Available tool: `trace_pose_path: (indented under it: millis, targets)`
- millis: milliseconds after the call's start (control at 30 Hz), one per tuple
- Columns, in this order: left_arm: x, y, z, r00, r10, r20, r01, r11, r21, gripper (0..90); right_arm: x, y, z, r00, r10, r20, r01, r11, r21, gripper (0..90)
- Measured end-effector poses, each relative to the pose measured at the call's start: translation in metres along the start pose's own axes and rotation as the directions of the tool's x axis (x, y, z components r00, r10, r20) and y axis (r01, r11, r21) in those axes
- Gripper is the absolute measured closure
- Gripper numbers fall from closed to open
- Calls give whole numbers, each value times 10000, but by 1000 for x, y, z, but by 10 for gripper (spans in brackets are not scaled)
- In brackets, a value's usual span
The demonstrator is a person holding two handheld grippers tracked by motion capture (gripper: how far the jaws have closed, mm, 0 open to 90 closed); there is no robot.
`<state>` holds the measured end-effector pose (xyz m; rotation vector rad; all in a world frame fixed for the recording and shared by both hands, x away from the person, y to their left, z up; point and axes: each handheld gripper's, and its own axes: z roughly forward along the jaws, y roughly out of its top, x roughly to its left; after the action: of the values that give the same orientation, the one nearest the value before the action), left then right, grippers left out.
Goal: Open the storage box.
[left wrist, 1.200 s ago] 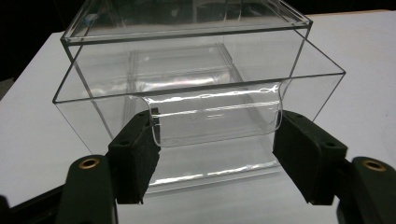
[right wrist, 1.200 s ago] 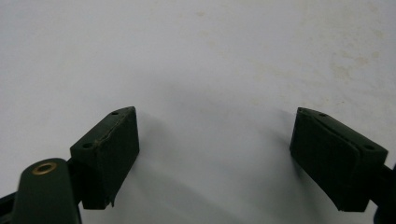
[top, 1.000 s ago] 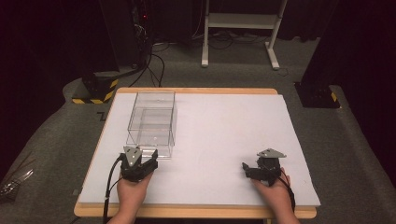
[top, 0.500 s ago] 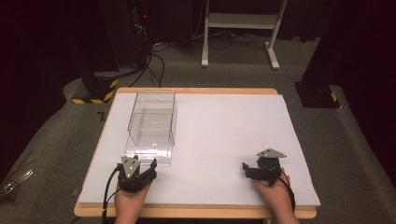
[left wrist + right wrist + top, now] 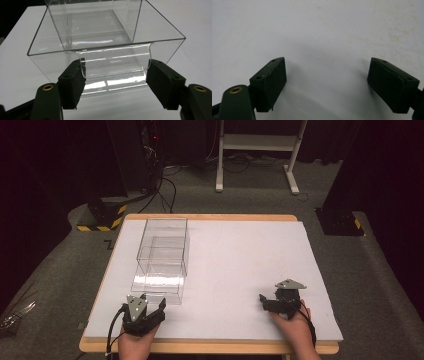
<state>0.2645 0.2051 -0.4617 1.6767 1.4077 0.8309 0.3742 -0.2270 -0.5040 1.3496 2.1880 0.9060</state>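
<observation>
The left gripper (image 5: 115, 75) is standing with its jaws spread wide, clamping nothing; the clear, open-topped rectangular plastic box (image 5: 105, 37) is sitting just ahead of its pads on the white tabletop (image 5: 240, 255). The right gripper (image 5: 327, 82) is resting open over bare table, well apart from the box
</observation>
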Motion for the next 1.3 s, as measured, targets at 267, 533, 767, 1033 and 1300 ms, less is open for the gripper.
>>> trace_pose_path:
  millis: [267,533,767,1033,1300]
  targets:
    - [-3,-3,-5,10000,-11,-29,11,10000,-71,328,0,0,0,10000,2,1,-2,10000,-2,154]
    - [-4,-7,-13,10000,11,-24,-11,10000,-6,328,0,0,0,10000,4,1,-4,10000,0,154]
    - [-4,-10,-18,10000,6,9,-6,10000,14,328,0,0,0,10000,-1,2,1,10000,-2,154]
    - [-5,-13,-22,10000,-11,18,11,10000,-53,328,0,0,0,10000,-1,3,1,10000,-2,154]
    - [-5,-15,-23,10000,2,17,-2,9999,-132,328,0,0,0,10000,5,-2,-5,10000,-1,154]
